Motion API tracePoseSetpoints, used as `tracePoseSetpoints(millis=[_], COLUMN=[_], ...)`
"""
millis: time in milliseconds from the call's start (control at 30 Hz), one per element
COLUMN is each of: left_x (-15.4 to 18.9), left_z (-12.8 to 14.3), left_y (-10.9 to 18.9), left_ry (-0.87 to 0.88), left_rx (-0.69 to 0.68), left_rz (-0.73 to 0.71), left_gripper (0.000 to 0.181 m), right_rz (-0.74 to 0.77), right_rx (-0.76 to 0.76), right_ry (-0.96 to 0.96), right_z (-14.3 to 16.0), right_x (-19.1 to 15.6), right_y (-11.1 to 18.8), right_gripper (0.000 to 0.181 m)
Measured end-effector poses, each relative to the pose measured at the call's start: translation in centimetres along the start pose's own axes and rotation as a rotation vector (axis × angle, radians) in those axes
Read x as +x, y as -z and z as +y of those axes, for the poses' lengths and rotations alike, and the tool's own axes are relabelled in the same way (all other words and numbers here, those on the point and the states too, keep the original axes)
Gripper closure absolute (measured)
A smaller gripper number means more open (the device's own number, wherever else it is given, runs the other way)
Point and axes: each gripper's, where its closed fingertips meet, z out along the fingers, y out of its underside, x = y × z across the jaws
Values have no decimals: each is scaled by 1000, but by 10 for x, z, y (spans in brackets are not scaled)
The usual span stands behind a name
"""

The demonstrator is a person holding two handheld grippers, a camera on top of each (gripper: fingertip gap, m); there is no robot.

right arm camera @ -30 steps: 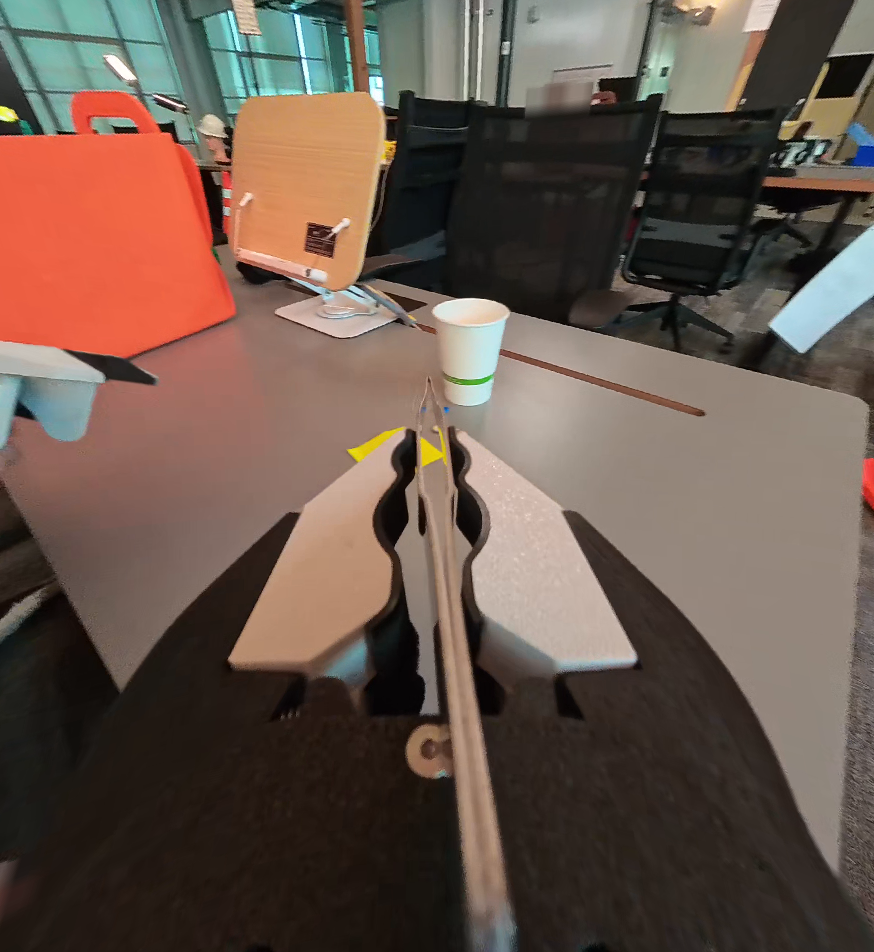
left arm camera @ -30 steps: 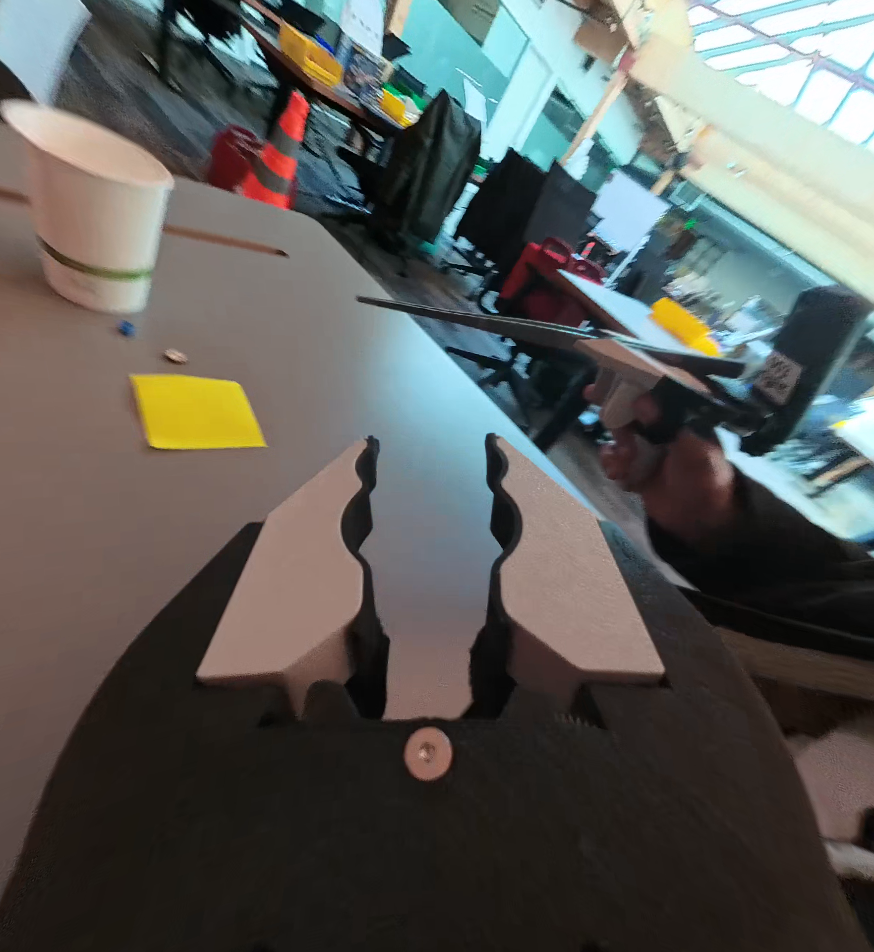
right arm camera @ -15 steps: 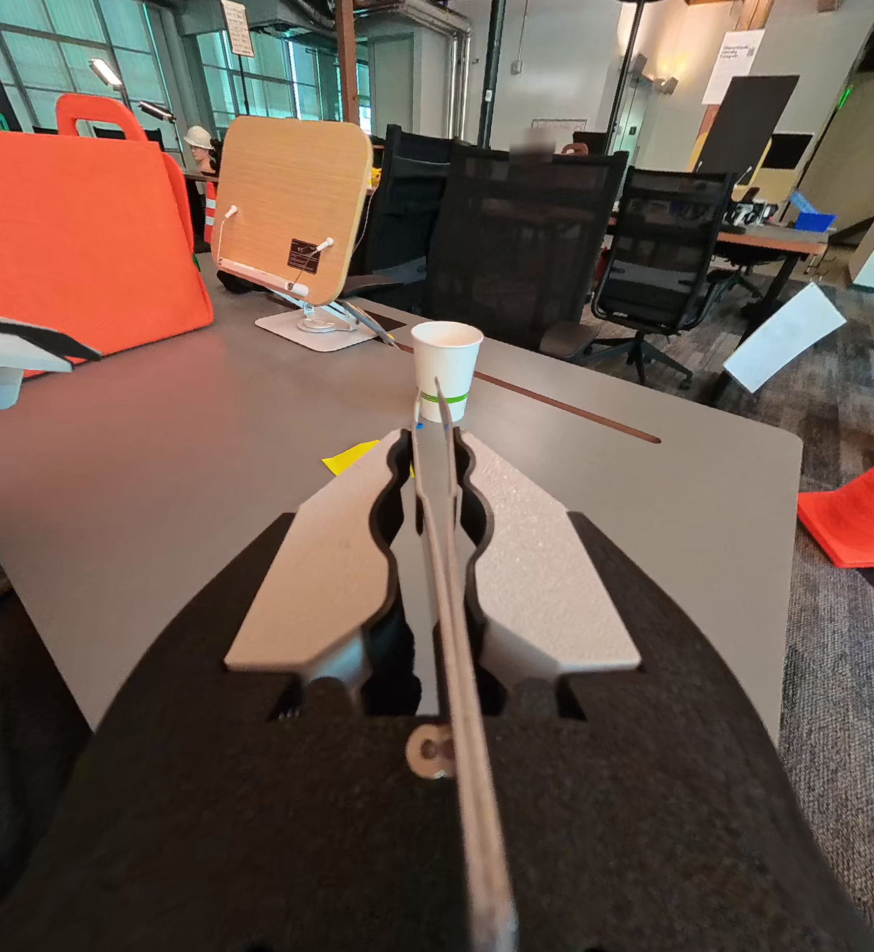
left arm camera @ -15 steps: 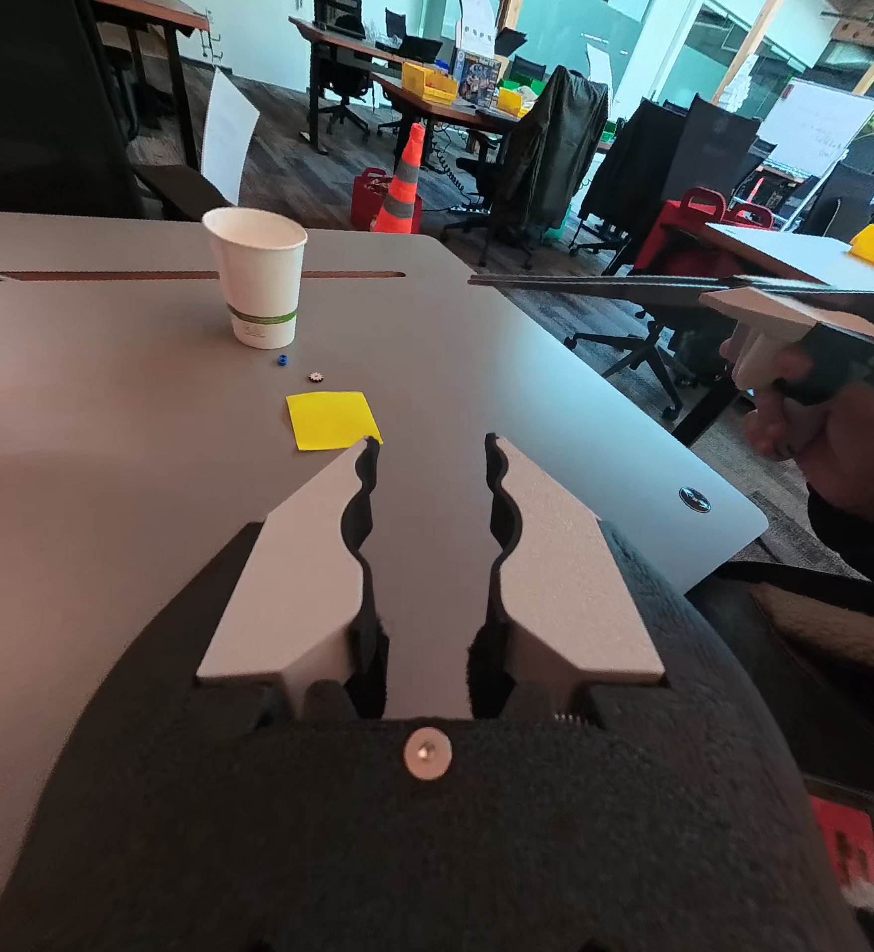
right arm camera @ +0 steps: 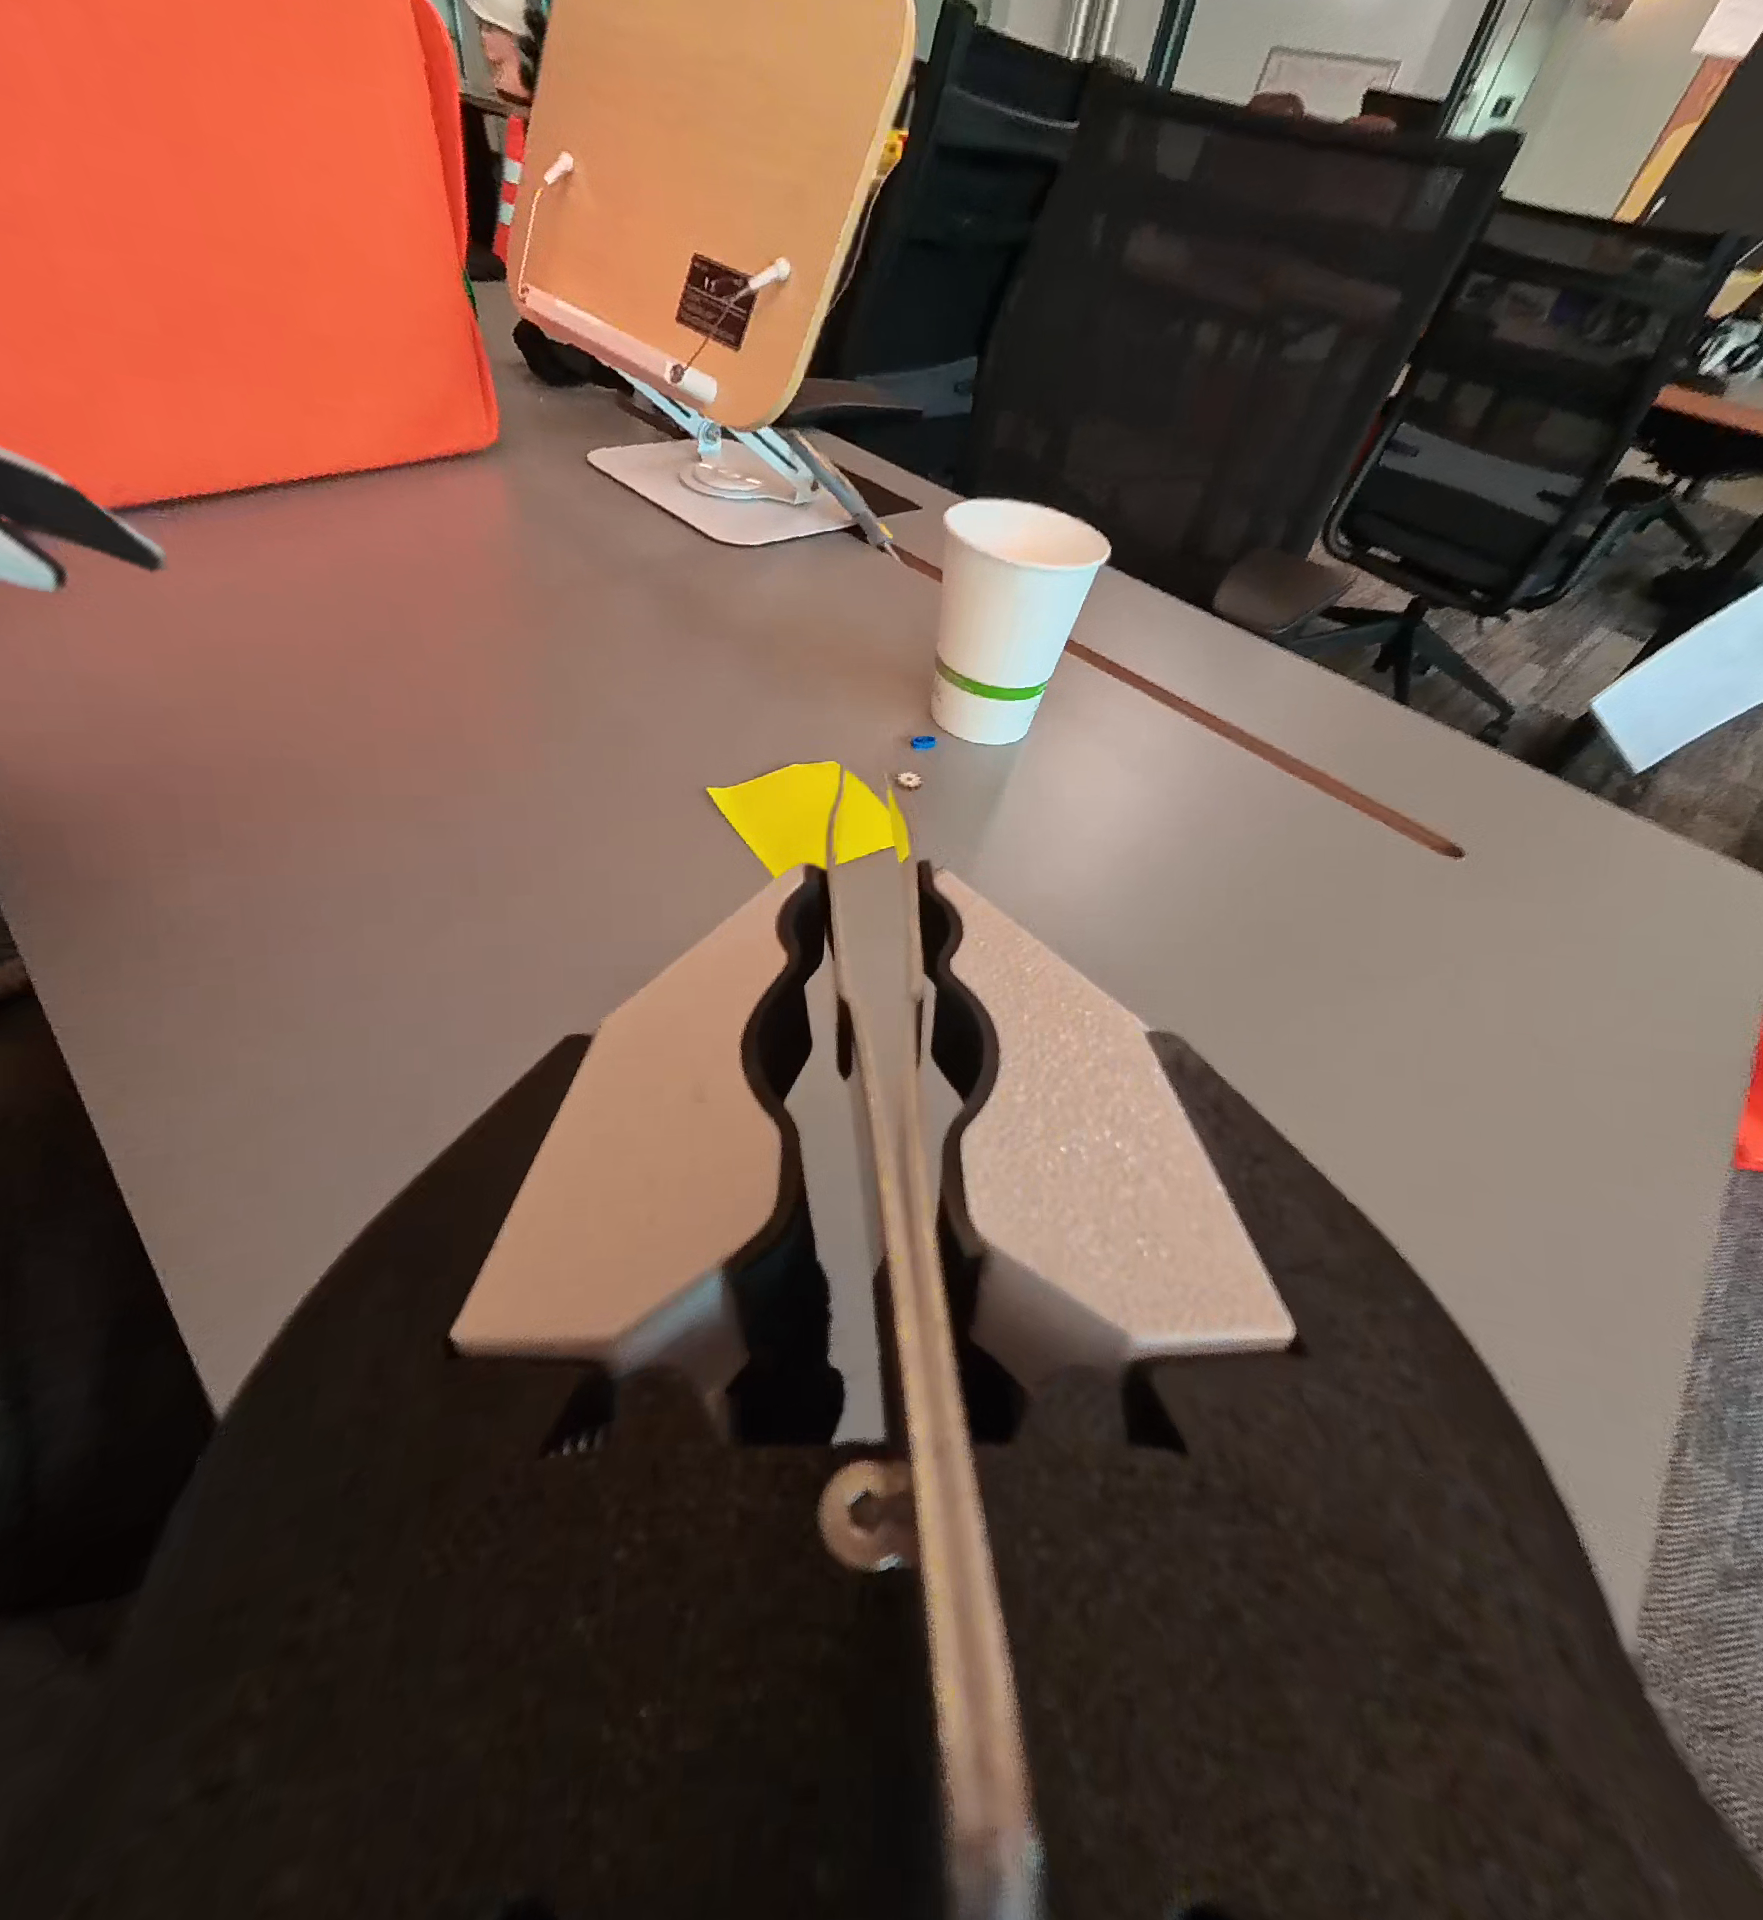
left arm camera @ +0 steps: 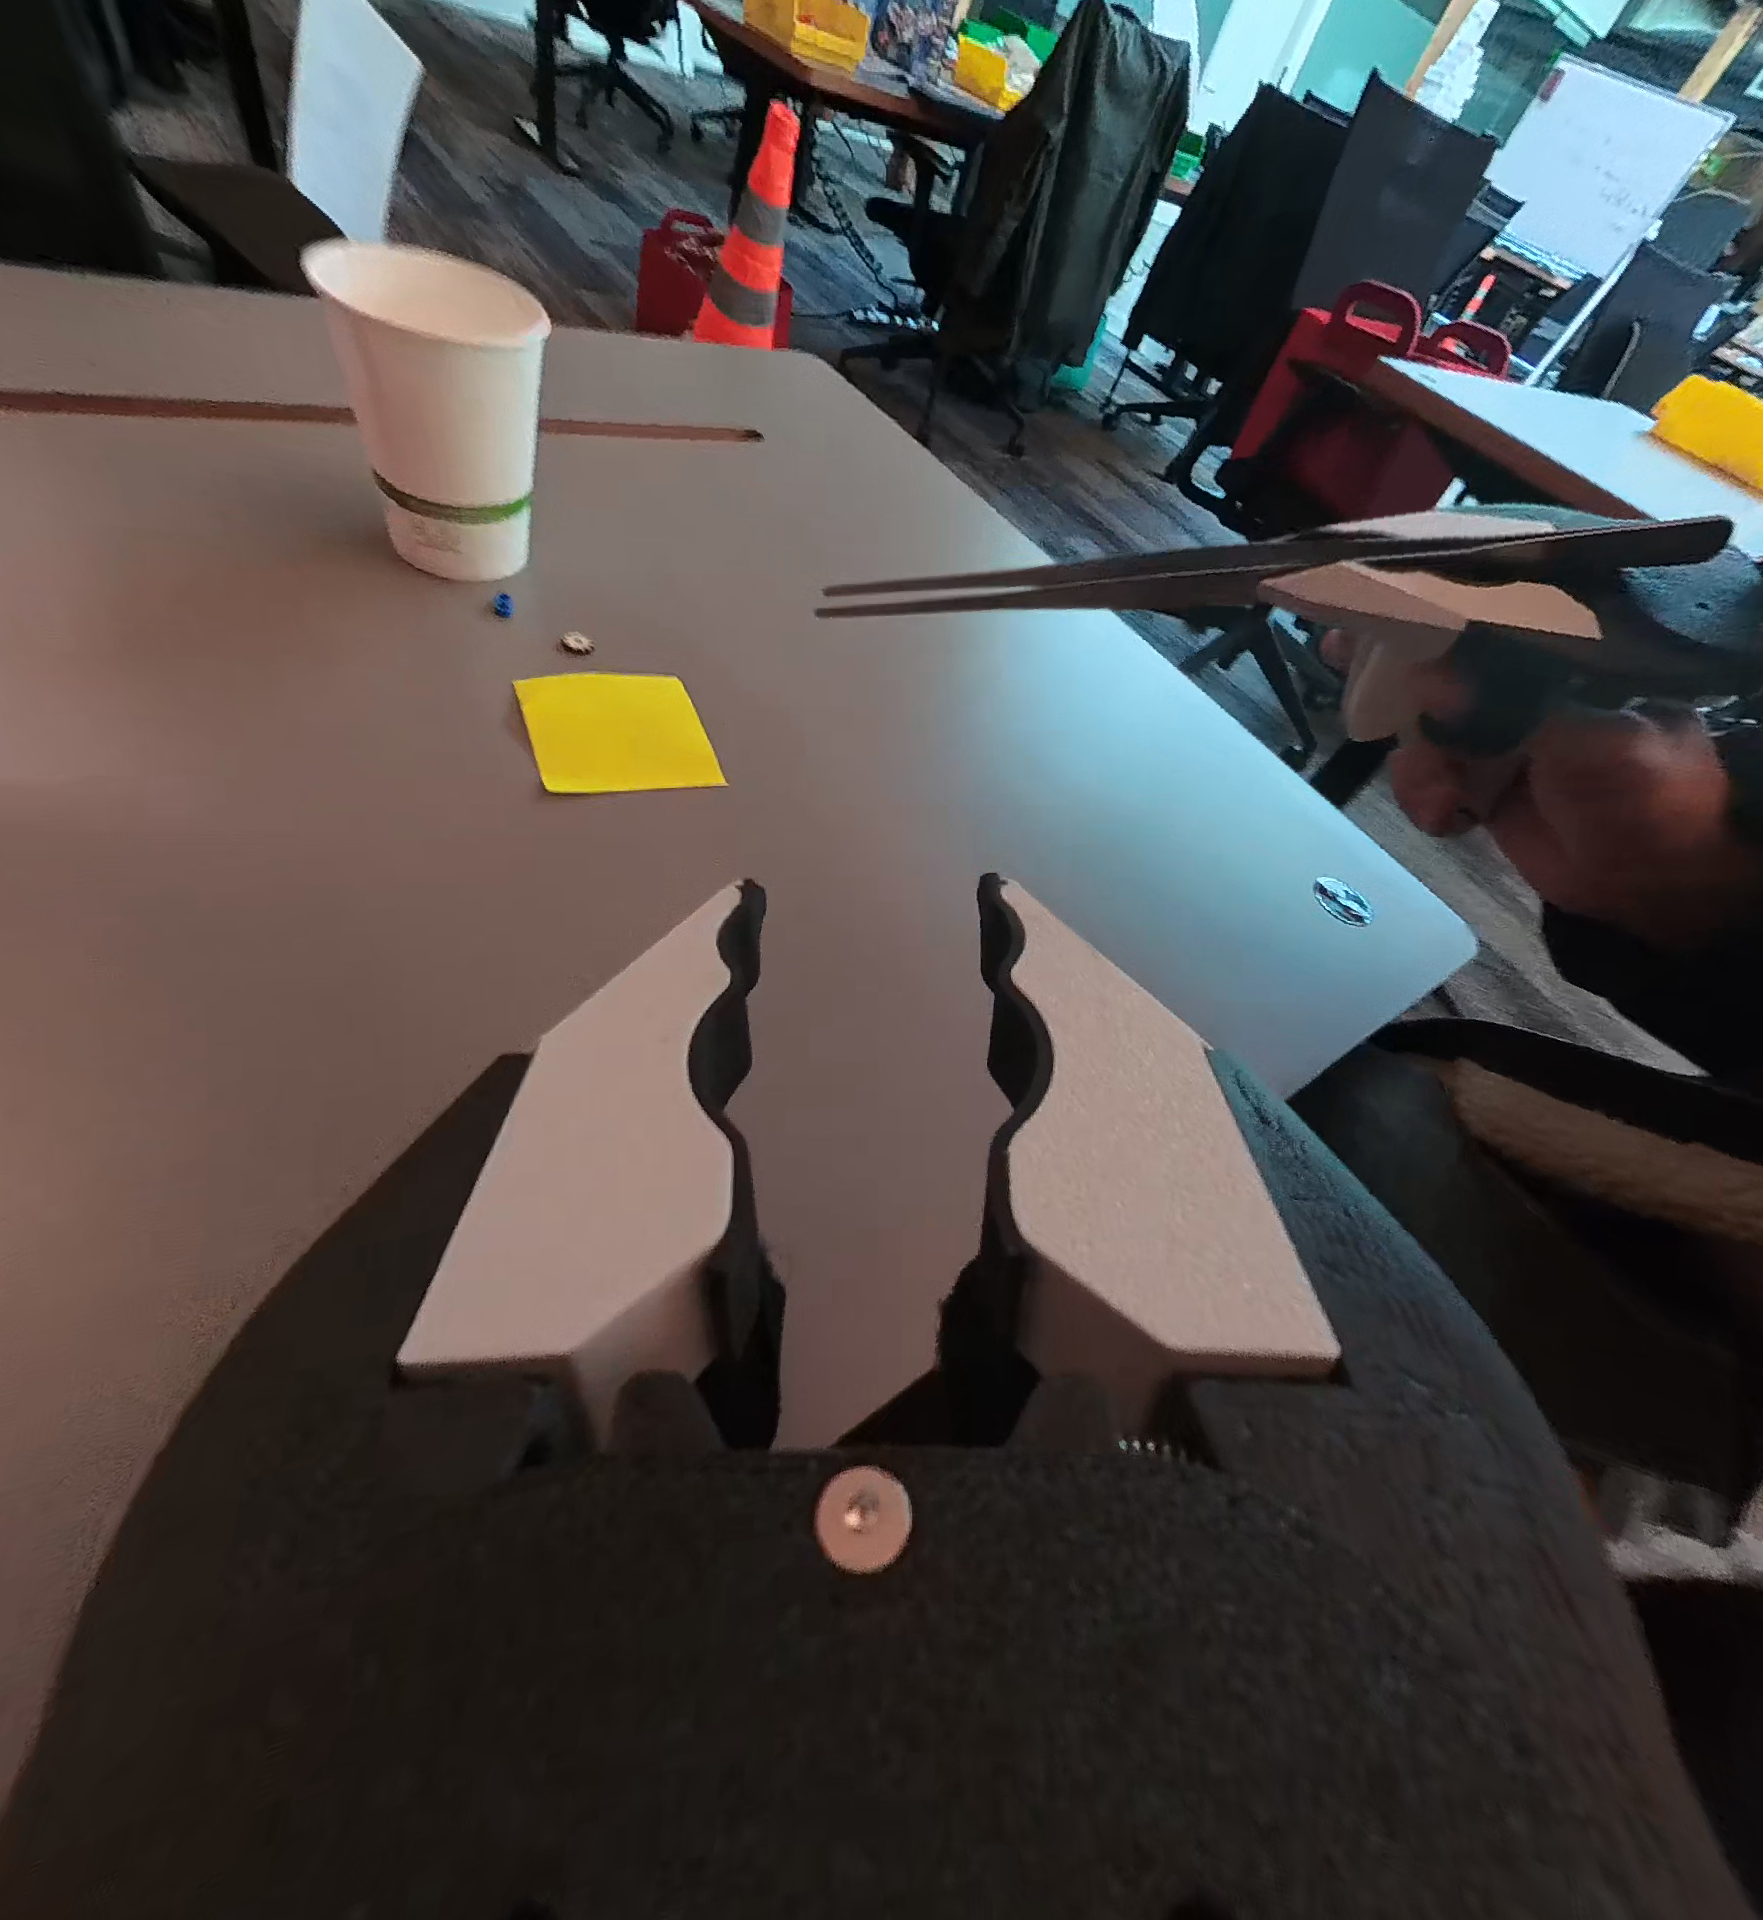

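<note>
The right gripper is clamped on long metal tweezers, whose long axis runs straight ahead over the grey table, tips above the yellow sticky note. Just beyond lie a tiny toothed gear and a blue bead (beside the paper cup). The left gripper, jaws apart and empty, hovers farther back.

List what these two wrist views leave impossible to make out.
- Paper cup contents: both views, its wall hides the inside.
- Tiny blue piece and small toothed ring: too small to identify.
- Yellow note: right wrist view, near corner covered by the tweezers and right gripper.
- Left gripper: open, empty.
</note>
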Motion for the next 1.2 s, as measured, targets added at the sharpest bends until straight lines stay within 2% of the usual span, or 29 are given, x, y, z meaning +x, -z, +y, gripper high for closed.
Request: tracePoseSetpoints(millis=[200,400,567,733,867,1200], left_x=[9,8,1,-20,-38,-52], left_z=[7,8,11,14,11,16], left_y=[-10,-10,-11,-13,-14,-26], left_ry=[66,81,25,-109,-128,-64], left_rx=[-41,-45,-59,-91,-85,-110], left_rz=[79,88,42,-104,-212,-222], left_gripper=[139,140,140,139,138,132], right_rz=[-3,4,-34,-44,-51,-46], right_rx=[8,-43,-74,-84,-86,-83], right_ry=[-16,34,34,22,1,-41], right_z=[2,22,32,38,40,44], right_x=[12,27,25,26,27,34], right_y=[-35,-87,-116,-126,-126,-134], right_gripper=[166,165,165,165,165,165])
